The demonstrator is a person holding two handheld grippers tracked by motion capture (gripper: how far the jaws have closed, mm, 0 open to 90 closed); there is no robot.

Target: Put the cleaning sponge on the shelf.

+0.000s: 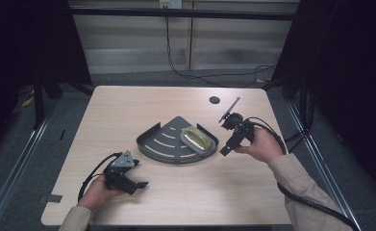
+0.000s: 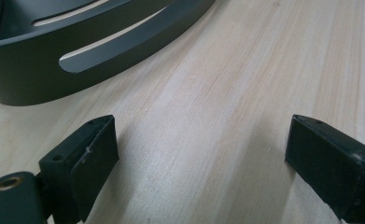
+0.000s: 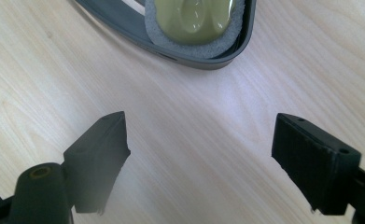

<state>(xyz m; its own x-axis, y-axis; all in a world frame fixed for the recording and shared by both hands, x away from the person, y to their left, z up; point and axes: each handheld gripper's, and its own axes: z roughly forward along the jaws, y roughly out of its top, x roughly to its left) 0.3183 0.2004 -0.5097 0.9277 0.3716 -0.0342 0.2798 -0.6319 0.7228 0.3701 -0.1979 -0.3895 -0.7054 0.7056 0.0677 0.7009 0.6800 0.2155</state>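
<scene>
A dark grey quarter-round slotted tray (image 1: 162, 139) lies in the middle of the wooden table (image 1: 128, 106). In its right corner rests an olive-green oval pad on a grey sponge base (image 1: 197, 139). My left gripper (image 1: 136, 179) hovers low near the front left, jaws wide apart, nothing between them; the tray's curved wall (image 2: 45, 70) sits ahead of it. My right gripper (image 1: 226, 148) is just right of the tray, open and empty, facing the olive pad (image 3: 194, 18) and the tray corner (image 3: 203, 60).
A small dark round hole (image 1: 214, 100) marks the table's far right part. Black cables trail from both grippers. Dark frame posts stand at either side, and the table's front edge (image 1: 176, 224) lies close to the person's forearms.
</scene>
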